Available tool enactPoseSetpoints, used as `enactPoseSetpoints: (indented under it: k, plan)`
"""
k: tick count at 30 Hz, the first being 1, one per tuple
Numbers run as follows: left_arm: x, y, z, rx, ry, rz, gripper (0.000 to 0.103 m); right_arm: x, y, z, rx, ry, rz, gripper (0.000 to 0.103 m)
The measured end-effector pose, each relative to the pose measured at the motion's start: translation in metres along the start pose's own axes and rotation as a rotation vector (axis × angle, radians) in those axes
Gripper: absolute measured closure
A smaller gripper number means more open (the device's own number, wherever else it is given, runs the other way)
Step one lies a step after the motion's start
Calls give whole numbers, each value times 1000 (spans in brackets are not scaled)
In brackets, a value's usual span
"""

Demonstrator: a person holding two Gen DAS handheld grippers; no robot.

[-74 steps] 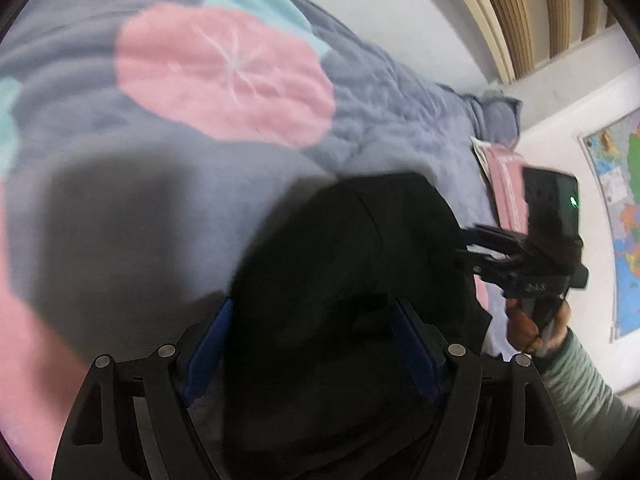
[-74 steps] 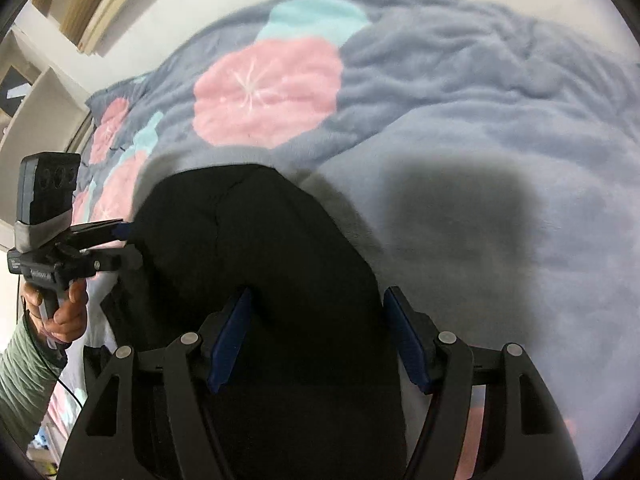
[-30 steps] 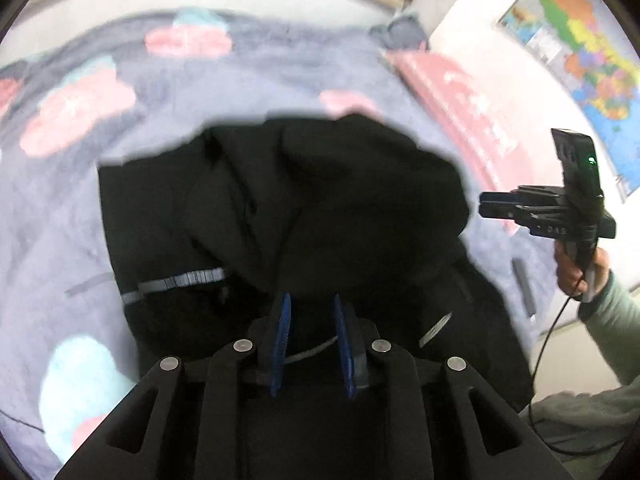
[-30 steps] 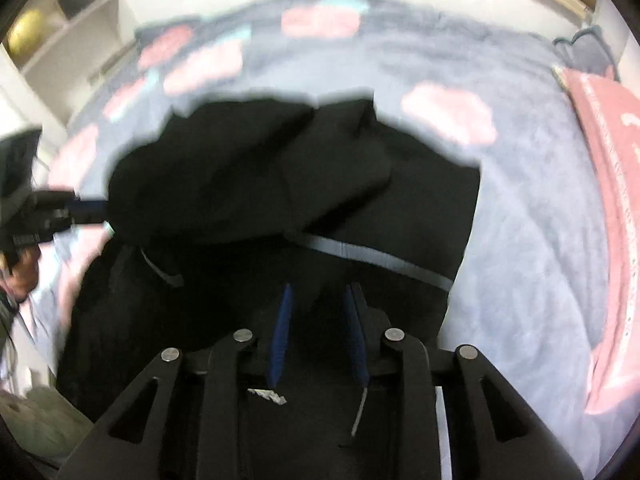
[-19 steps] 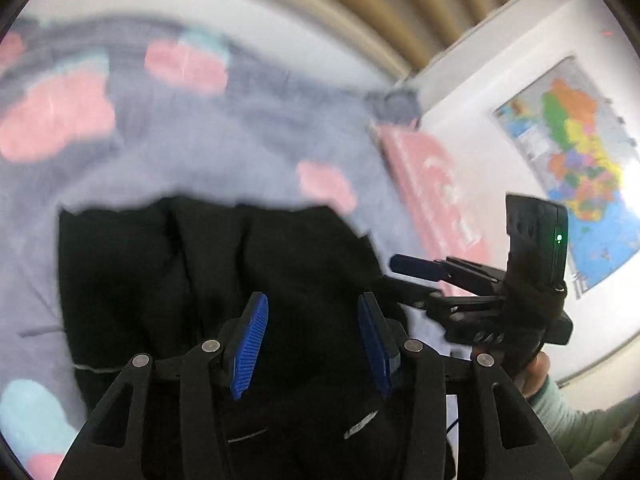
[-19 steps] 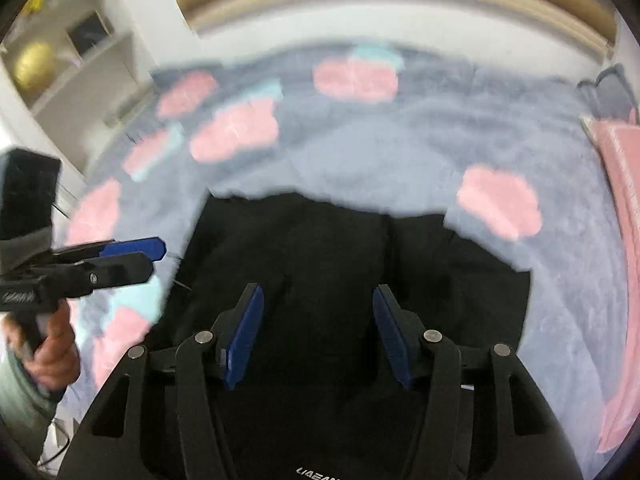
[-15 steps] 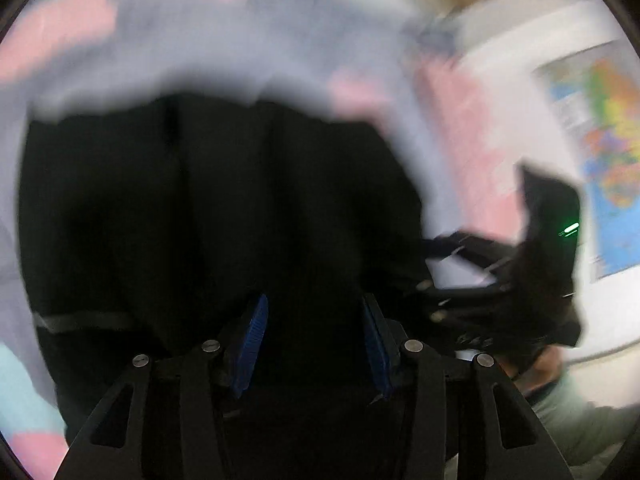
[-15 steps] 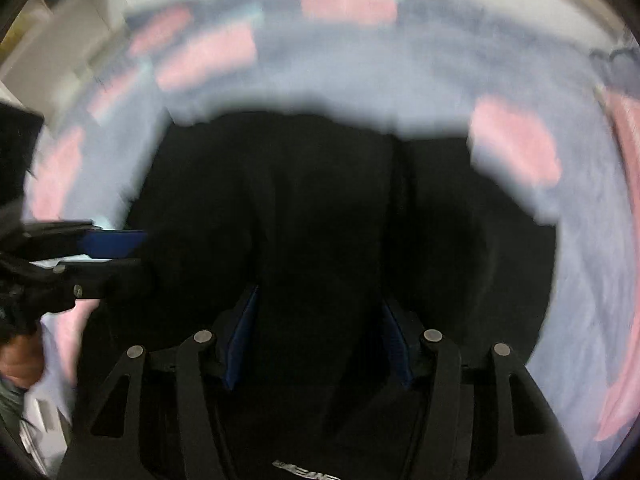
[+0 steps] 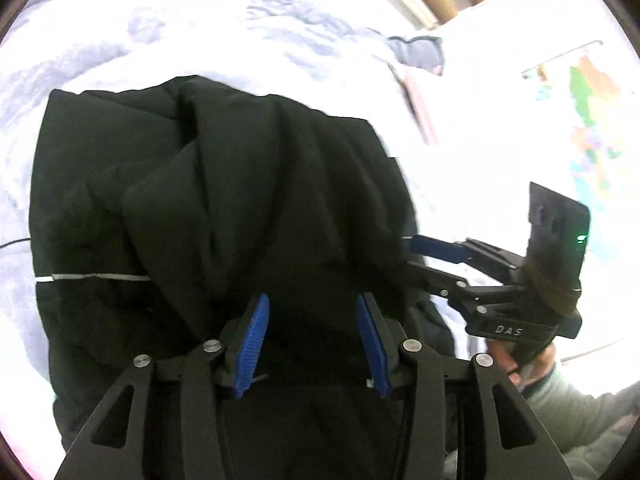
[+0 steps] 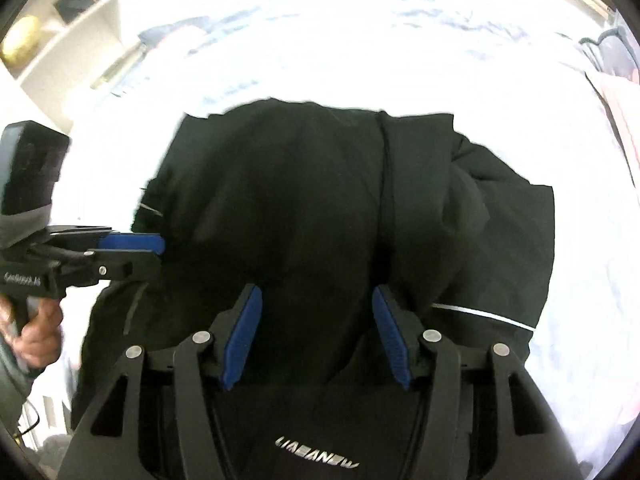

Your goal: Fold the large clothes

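Presently: black garment (image 9: 224, 200), rumpled, on my bed (image 9: 160, 24); left claw (image 9: 312, 332) and right claw (image 10: 316, 332) both spread apart above it, gripping nothing.

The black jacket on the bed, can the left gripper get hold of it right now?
Probably yes. The left gripper is open right over the black jacket, with nothing between its fingers and the cloth.

The left hand-held gripper (image 9: 310, 338) has its blue-padded jaws spread apart — nothing between them. The right hand-held gripper (image 10: 316, 330) is spread likewise; each is gripped from below by a bare hand (image 10: 34, 330).
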State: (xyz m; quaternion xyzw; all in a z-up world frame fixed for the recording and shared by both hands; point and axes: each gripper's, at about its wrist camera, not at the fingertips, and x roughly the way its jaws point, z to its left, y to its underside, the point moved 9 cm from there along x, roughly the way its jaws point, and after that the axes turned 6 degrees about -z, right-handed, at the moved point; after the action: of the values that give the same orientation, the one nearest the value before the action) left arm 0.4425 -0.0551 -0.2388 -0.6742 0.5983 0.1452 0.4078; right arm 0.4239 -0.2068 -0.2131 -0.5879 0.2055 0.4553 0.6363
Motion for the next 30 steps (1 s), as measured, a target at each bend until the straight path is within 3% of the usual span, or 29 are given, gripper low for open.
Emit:
enactPoseSetpoints:
  k: [3,5,9,18,24,30]
  plan:
    - [21,10,20,-28,-72,56,56,24,18,-15,2,36,65,43]
    - [49,23,44,-66,-153,114,56,63,33,-19,36,36,139,44]
    - [53,23,49,-137,-167,92,57,78,38,-27,86,57,154,44]
    - [-55,56,24,-120,-167,-50,56,-5,56,-37,153,32,64,43]
    - [-134,107,67,-266,-224,-130,50,-48,107,-73,230,108,70,43]
    - [-169,149,99,-385,-261,-166,50,-67,157,-109,384,131,92,43]
